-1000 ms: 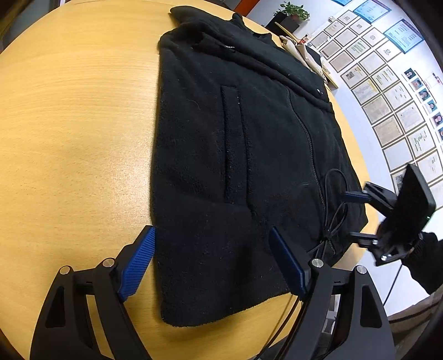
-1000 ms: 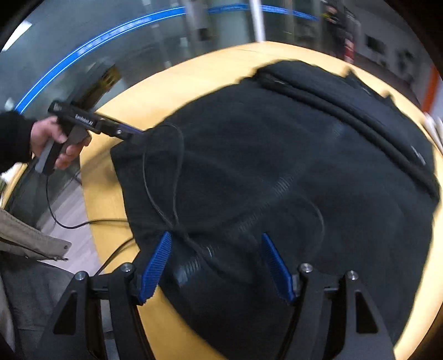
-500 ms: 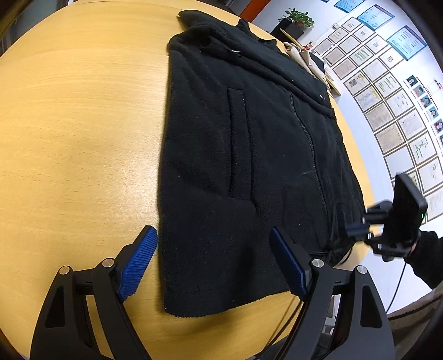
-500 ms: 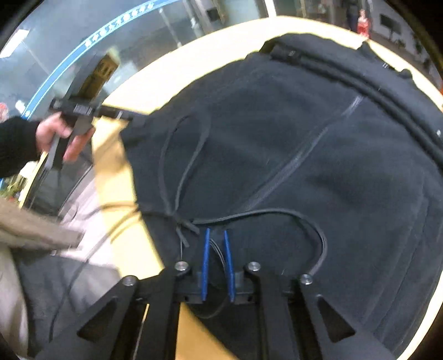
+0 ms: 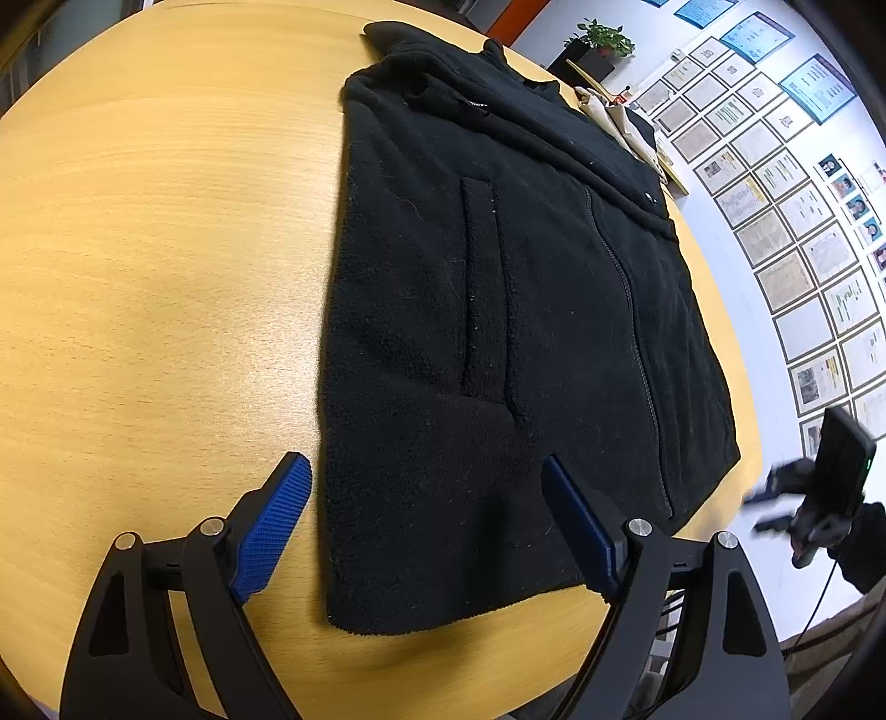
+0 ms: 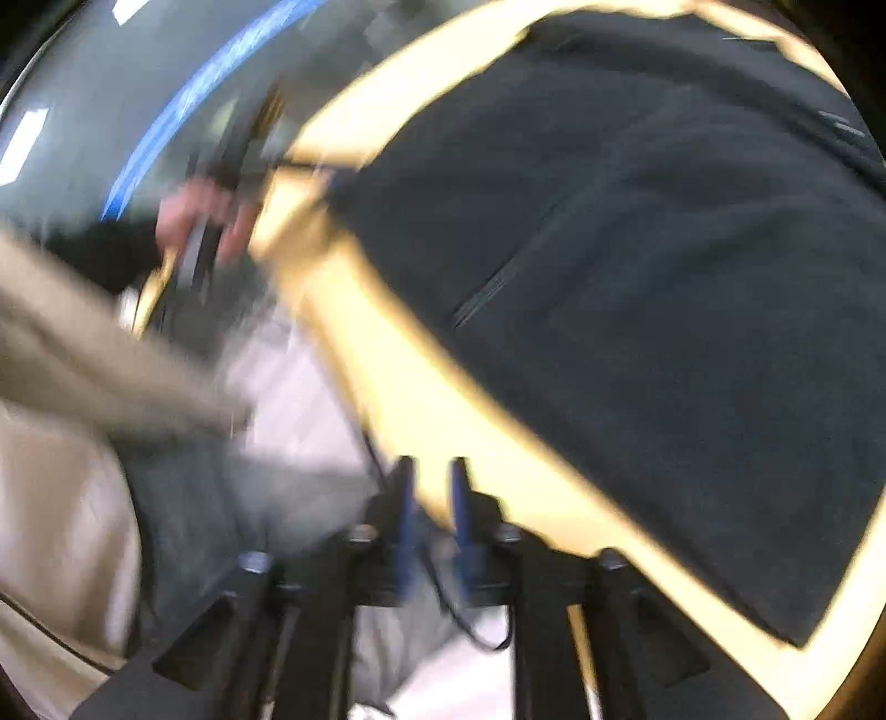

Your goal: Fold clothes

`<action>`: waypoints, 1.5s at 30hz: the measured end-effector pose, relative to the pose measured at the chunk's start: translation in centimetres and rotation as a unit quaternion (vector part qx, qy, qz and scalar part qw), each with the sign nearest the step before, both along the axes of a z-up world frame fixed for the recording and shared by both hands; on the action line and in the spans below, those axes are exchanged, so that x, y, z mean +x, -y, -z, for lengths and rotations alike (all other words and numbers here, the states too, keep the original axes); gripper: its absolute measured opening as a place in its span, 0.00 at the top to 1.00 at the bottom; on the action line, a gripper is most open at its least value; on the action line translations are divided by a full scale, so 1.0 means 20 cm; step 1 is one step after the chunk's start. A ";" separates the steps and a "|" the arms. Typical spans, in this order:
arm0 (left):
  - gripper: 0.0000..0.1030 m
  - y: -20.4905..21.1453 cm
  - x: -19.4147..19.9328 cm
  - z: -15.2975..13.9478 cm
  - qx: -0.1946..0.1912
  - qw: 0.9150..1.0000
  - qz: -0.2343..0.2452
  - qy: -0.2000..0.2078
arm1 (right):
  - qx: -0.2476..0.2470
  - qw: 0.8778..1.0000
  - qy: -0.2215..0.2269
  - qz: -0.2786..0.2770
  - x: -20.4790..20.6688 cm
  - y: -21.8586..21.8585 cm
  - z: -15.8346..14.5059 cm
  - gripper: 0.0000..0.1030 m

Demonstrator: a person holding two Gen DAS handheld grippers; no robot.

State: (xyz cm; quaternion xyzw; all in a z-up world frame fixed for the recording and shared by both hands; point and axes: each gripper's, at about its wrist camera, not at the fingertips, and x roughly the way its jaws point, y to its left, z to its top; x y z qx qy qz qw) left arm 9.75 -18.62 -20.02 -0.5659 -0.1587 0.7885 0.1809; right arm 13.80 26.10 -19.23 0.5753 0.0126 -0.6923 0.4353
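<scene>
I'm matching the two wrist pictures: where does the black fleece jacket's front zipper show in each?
Left wrist: the zipper runs down the right half of the black fleece jacket.
Right wrist: blurred; it slants across the jacket at centre, its end toward the near edge.
Shared landmark: the round wooden table.

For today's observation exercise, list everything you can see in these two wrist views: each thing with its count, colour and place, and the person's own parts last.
fleece jacket: one, black, lying flat on the table, zip closed.
table: one, round, light wood, under the jacket.
framed papers: many, white in rows, on the far wall.
potted plant: one, green, beyond the table.
beige cloth: one, past the jacket's collar.
cable: one, thin, black, hanging off the table edge near the right gripper.
left gripper: blue fingers wide apart, over the jacket's near hem.
right gripper: blurred, off the table edge, fingers opening, nothing clearly between them.
hand: one, holding the left gripper's handle.
</scene>
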 end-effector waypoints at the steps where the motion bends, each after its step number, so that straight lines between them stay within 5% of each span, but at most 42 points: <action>1: 0.16 0.00 0.00 0.00 0.004 1.000 0.000 0.002 | -0.003 0.999 -0.014 0.032 -0.04 -0.06 -0.03 0.62; 8: 0.16 -0.04 0.01 0.00 0.014 1.000 0.011 0.016 | 0.097 0.976 -0.053 0.186 -0.28 -0.51 0.04 0.62; 13: 0.16 -0.03 0.02 0.00 0.034 0.999 0.004 0.028 | 0.154 0.967 -0.038 0.199 -0.28 -0.65 0.15 0.62; 21: 0.19 -0.07 0.02 0.00 0.011 0.999 0.008 0.038 | 0.144 0.972 -0.031 0.184 -0.29 -0.60 0.21 0.57; 24: 0.37 -0.07 0.02 -0.01 -0.005 0.999 0.007 0.041 | 0.135 0.974 -0.034 0.177 -0.32 -0.55 0.22 0.63; 25: 0.55 -0.06 0.02 0.00 -0.010 0.999 0.004 0.047 | 0.134 0.975 -0.032 0.176 -0.33 -0.54 0.22 0.78; 26: 0.74 -0.06 0.01 0.01 -0.013 0.998 0.001 0.054 | 0.134 0.975 -0.029 0.175 -0.34 -0.53 0.22 0.79; 30: 0.83 -0.04 0.02 0.01 -0.008 0.998 -0.002 0.063 | 0.138 0.976 -0.021 0.169 -0.38 -0.49 0.22 0.84; 38: 0.89 0.02 0.21 -0.09 -0.005 0.996 0.012 0.087 | 0.095 0.984 0.023 0.151 -0.27 -0.44 0.05 0.85; 45: 0.90 0.02 0.39 -0.45 0.050 0.995 0.001 0.092 | 0.034 0.986 0.006 0.163 -0.21 -0.34 -0.44 0.86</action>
